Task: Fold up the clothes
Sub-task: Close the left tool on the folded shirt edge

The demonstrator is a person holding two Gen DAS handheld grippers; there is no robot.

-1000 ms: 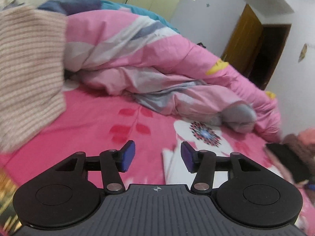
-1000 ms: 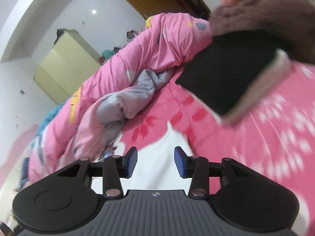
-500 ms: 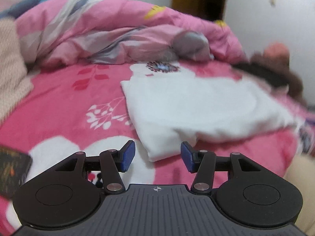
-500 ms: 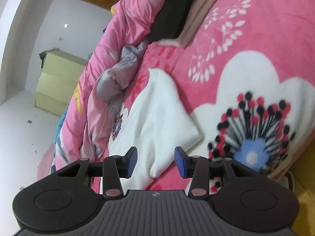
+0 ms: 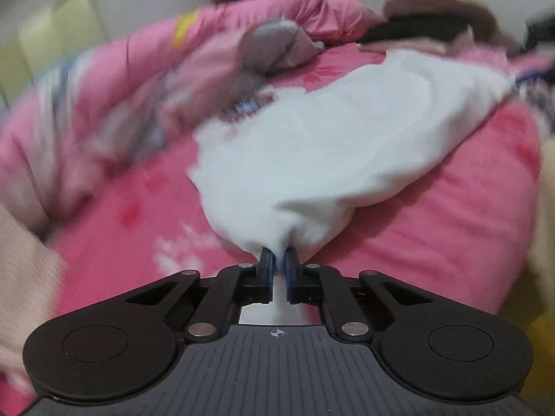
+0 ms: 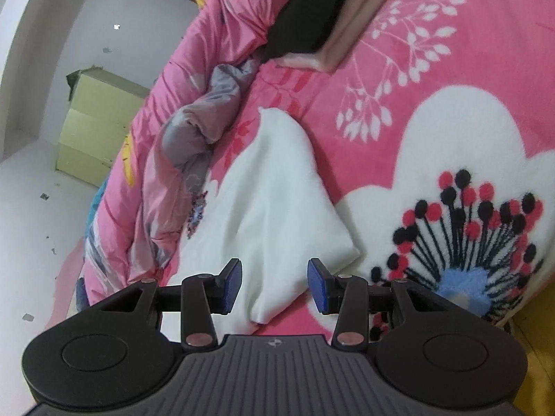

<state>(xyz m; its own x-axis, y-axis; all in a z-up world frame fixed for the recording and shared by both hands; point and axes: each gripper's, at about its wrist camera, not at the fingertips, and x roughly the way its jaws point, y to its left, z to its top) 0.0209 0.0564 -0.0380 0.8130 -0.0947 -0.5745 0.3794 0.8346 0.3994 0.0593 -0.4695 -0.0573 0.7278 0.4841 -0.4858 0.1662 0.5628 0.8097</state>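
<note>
Left wrist view shows the left gripper [image 5: 279, 260] at lower centre, its blue pads clamped together on a bunched corner of the white garment [image 5: 333, 145]; the jaws have just closed, with the cloth pinched between them. From that pinch the garment spreads up and to the right across the pink flowered blanket [image 5: 433, 228], and this frame is blurred. A crumpled pink and grey quilt [image 5: 145, 97] fills the upper left, and a dark pile of clothes [image 5: 426, 24] sits at the upper right. In the right wrist view the right gripper [image 6: 274, 286] stands with its pads apart, a fold of the same white garment [image 6: 274, 201] lying between them without being pressed. A cream cabinet [image 6: 93, 128] stands against the wall at left.
</note>
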